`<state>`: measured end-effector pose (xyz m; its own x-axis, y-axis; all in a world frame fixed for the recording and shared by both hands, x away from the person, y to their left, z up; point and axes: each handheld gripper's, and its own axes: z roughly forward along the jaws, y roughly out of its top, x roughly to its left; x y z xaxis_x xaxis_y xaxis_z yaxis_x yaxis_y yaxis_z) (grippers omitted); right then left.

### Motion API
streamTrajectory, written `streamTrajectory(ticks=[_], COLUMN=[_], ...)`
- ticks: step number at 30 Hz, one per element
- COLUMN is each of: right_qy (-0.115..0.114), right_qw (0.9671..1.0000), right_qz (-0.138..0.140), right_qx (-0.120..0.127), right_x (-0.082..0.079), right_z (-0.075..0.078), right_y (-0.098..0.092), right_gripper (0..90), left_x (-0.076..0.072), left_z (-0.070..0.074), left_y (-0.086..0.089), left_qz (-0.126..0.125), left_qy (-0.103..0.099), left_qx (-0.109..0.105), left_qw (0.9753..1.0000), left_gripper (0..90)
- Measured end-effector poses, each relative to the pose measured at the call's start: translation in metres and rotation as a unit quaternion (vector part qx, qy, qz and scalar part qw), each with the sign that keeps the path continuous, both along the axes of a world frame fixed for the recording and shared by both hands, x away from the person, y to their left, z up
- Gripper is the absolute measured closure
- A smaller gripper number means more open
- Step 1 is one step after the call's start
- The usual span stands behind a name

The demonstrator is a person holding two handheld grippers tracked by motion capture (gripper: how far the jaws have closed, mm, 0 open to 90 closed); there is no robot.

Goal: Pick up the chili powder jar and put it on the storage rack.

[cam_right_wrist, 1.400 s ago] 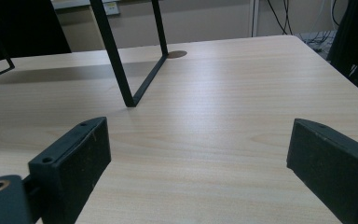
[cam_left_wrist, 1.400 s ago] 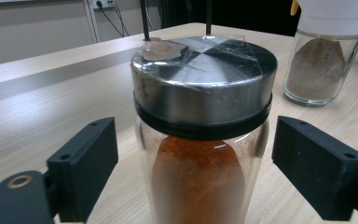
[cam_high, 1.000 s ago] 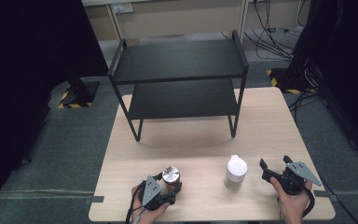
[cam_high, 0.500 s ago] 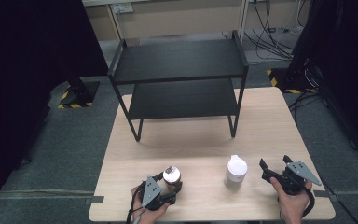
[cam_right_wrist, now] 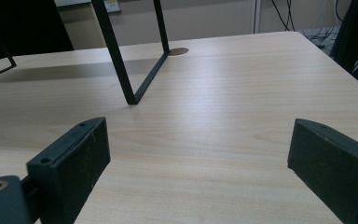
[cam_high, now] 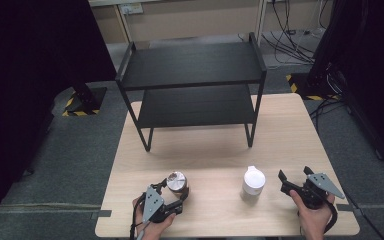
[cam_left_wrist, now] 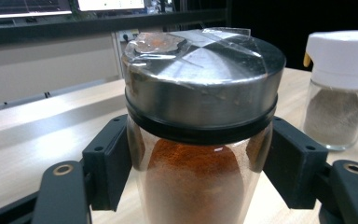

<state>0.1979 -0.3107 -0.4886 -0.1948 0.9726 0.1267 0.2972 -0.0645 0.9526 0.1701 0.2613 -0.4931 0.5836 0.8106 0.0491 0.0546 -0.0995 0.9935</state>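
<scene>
While the left tongs point(cam_left_wrist: 200, 186) clasp the spice jar point(cam_left_wrist: 200, 140) on the worktop point(cam_high: 280, 150), lift it straight, grip firm; right tongs point(cam_right_wrist: 200, 172) gape empty beside the white-capped jar point(cam_high: 253, 182).

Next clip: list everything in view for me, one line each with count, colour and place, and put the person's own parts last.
Table: one, light wood, centre of the high view.
Shelf rack: one, black, two tiers, standing on the table's far half.
Spice jar: one, clear glass with steel lid and orange-red powder, near left edge, between the left gripper's fingers.
Shaker jar: one, clear glass with white cap and grey-brown powder, near edge, right of centre, standing free.
Cables: several, black, on the floor beyond the table.
Left gripper: one, black, fingers closed around the spice jar.
Right gripper: one, black, fingers spread, holding nothing.
</scene>
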Motion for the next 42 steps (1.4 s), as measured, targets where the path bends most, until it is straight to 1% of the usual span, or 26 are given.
streamTrajectory(ticks=[2,3,6,7,8,9,13,14,16,19,21,25,26,28,31,32,33,34,37,38,39,40,41,42], right_qy=[0.0,0.0,0.0,0.001,0.001,0.0,0.0,0.001,0.001,0.001,0.0,0.001,0.001,0.001,0.001,0.002,0.002,0.002,0.002,0.002,0.002,0.002,0.002,0.003], right_qw=[1.0,1.0,1.0,1.0,1.0,1.0,1.0,1.0,1.0,1.0,1.0,1.0,1.0,1.0,1.0,1.0,1.0,1.0,1.0,1.0,1.0,1.0,1.0,1.0], right_qz=[0.0,0.0,0.0,0.0,0.0,0.0,0.0,0.0,0.001,0.0,-0.001,-0.001,-0.001,-0.002,-0.002,-0.002,-0.002,-0.002,-0.002,-0.002,-0.003,-0.003,-0.003,-0.002], right_qx=[0.0,-0.001,-0.002,-0.002,-0.002,-0.002,-0.002,-0.003,-0.004,-0.004,-0.002,-0.002,-0.003,-0.002,0.0,0.0,0.0,0.0,0.0,0.0,0.001,0.002,0.002,0.002], right_x=[0.0,0.0,0.0,0.0,0.0,0.0,0.0,0.0,0.0,0.0,0.0,0.0,0.0,0.0,0.0,0.0,0.0,0.0,0.0,0.0,0.0,0.0,0.0,0.0], right_z=[0.0,0.0,0.0,0.0,0.0,0.0,0.0,0.0,0.001,0.001,0.0,0.0,0.001,0.0,0.0,0.0,0.0,0.001,0.001,0.001,0.0,0.0,0.0,0.001], right_y=[0.0,0.0,0.0,0.0,0.0,0.0,0.001,0.001,0.001,0.001,0.001,0.001,0.001,0.001,0.001,0.001,0.001,0.001,0.001,0.001,0.001,0.001,0.001,0.0], right_gripper=[5.8,5.8,5.8,5.8,5.8,5.8,5.8,5.8,5.8,5.8,5.8,5.8,5.8,5.8,5.8,5.8,5.8,5.8,5.8,5.8,5.7,5.7,5.7,5.6], left_x=[-0.001,-0.003,-0.006,-0.006,-0.008,-0.008,-0.01,-0.01,-0.012,-0.012,-0.013,-0.013,-0.012,-0.012,-0.011,-0.01,-0.009,-0.009,-0.007,-0.006,-0.004,-0.003,-0.003,0.0], left_z=[0.001,0.004,0.009,0.009,0.014,0.016,0.023,0.023,0.026,0.029,0.032,0.035,0.038,0.039,0.045,0.049,0.052,0.052,0.059,0.061,0.066,0.068,0.068,0.072], left_y=[0.001,0.002,0.004,0.004,0.004,0.004,0.005,0.005,0.004,0.004,0.003,0.004,0.003,0.003,0.001,0.0,-0.001,-0.001,-0.002,-0.003,-0.004,-0.005,-0.005,-0.005], left_qz=[0.003,0.01,0.02,0.02,0.027,0.031,0.04,0.04,0.049,0.054,0.061,0.066,0.069,0.071,0.078,0.084,0.087,0.087,0.095,0.099,0.105,0.107,0.107,0.114], left_qy=[-0.003,-0.011,-0.025,-0.025,-0.035,-0.04,-0.052,-0.052,-0.064,-0.069,-0.072,-0.076,-0.079,-0.081,-0.093,-0.099,-0.104,-0.104,-0.114,-0.118,-0.124,-0.126,-0.126,-0.13], left_qx=[-0.002,-0.006,-0.01,-0.01,-0.012,-0.013,-0.021,-0.021,-0.022,-0.025,-0.028,-0.03,-0.034,-0.035,-0.035,-0.038,-0.037,-0.037,-0.037,-0.034,-0.029,-0.028,-0.028,-0.027], left_qw=[1.0,0.9999,0.9994,0.9994,0.9989,0.9986,0.9976,0.9976,0.9965,0.9959,0.9951,0.9945,0.9938,0.9935,0.992,0.9908,0.9901,0.9901,0.9882,0.9875,0.9863,0.9858,0.9858,0.9846], left_gripper=[30.2,30.2,30.2,30.2,30.2,30.2,30.2,30.2,30.2,30.3,30.3,30.3,30.3,30.3,30.3,30.3,30.3,30.3,30.3,30.3,30.3,30.3,30.3,30.3])
